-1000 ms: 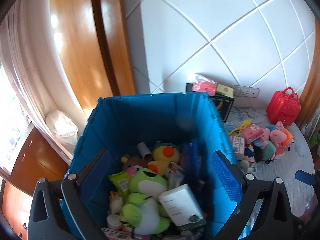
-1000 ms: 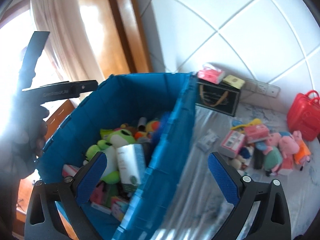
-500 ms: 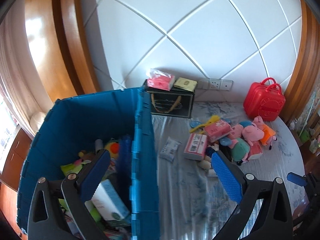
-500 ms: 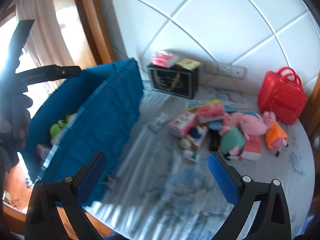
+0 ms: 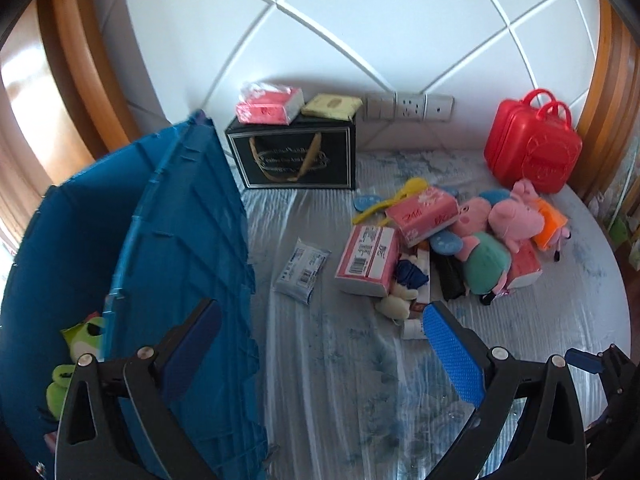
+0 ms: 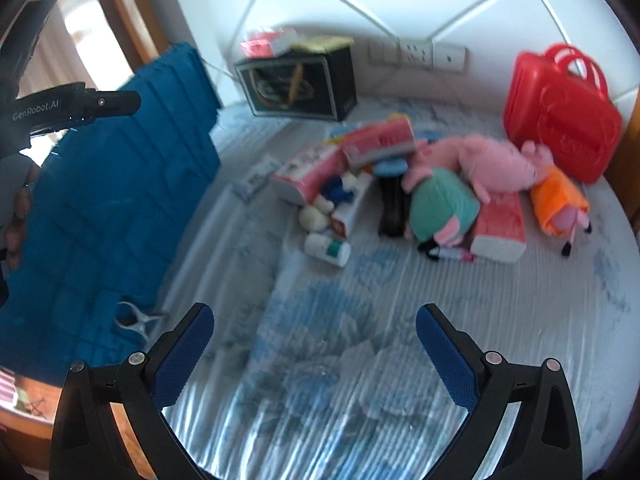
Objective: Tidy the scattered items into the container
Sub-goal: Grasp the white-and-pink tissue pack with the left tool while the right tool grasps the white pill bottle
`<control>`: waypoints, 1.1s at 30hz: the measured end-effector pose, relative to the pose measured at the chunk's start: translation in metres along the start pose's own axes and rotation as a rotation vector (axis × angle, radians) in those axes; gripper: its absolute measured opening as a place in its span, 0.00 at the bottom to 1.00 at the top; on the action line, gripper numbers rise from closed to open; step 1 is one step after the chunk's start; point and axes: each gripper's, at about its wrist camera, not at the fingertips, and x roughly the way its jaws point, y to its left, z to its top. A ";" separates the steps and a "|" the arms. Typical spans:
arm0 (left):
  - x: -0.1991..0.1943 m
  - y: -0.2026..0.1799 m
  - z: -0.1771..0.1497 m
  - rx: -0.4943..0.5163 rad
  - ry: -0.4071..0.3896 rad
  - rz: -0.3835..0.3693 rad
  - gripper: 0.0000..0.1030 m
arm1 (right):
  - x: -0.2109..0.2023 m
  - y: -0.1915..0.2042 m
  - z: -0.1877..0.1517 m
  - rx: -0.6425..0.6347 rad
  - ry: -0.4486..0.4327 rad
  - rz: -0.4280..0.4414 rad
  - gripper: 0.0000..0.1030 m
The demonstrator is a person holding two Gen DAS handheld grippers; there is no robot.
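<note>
Your right wrist view was smeared by motion, so the print on the pink tissue packs (image 6: pixel 308 174) could not be read, and the small white bottle (image 6: pixel 327 249) showed only a green patch with no legible label. The blue crate (image 5: pixel 180 240) was cut off by the left and bottom edges of your left wrist view, and its wall hid nearly all its contents; only part of a green frog plush (image 5: pixel 82 340) showed. In the pile, the dark object (image 5: pixel 450 278) beneath the pig plush in the green dress (image 5: pixel 486 264) was too covered to identify. Text on the black gift box (image 5: pixel 294 158) was too small to read.
</note>
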 end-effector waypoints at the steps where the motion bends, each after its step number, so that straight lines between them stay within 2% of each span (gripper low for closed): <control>1: 0.009 -0.001 0.000 0.004 0.009 -0.003 1.00 | 0.005 -0.001 -0.001 0.008 -0.001 -0.001 1.00; 9: 0.093 -0.012 0.017 -0.050 0.084 -0.022 1.00 | 0.072 -0.007 0.000 0.053 0.010 -0.033 1.00; 14: 0.158 -0.028 0.025 -0.007 0.109 -0.031 1.00 | 0.111 -0.011 0.003 0.062 0.010 -0.036 1.00; 21: 0.246 -0.038 0.022 0.059 0.229 -0.099 1.00 | 0.166 -0.015 0.010 0.061 0.025 -0.043 1.00; 28: 0.300 -0.034 0.020 0.026 0.279 -0.145 1.00 | 0.191 -0.010 0.016 0.051 0.024 -0.043 1.00; 30: 0.308 -0.033 0.021 -0.002 0.276 -0.187 1.00 | 0.192 -0.010 0.015 0.052 0.024 -0.044 1.00; 33: 0.312 -0.035 0.026 -0.008 0.262 -0.193 1.00 | 0.195 -0.013 0.014 0.059 0.024 -0.048 1.00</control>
